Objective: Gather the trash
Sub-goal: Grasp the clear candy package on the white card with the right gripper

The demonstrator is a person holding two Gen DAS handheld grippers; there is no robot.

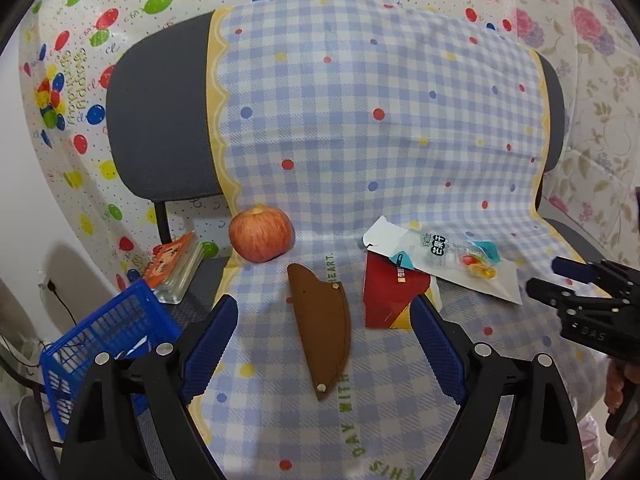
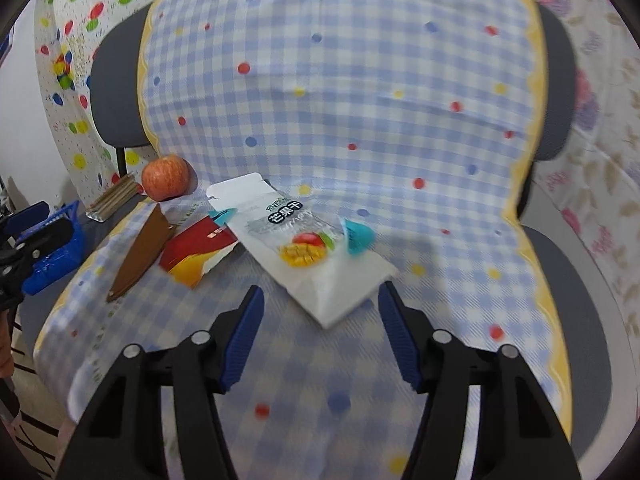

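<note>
Gingham-draped chair seat (image 1: 400, 380), balloon-print backdrop (image 1: 80, 52) behind.

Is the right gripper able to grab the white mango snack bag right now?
Probably yes. The right gripper is open, and the white mango snack bag lies on the checked cloth just ahead of its fingertips with nothing between. The bag lies flat, so pinching an edge may be fiddly.

Bare checked cloth (image 2: 320, 380) lies open before the right claw (image 2: 320, 320) up to the white mango packet (image 2: 320, 264), whose left side is crowded by the red wrapper (image 2: 192, 256), brown sheath (image 2: 140, 252) and apple (image 2: 166, 178).
</note>
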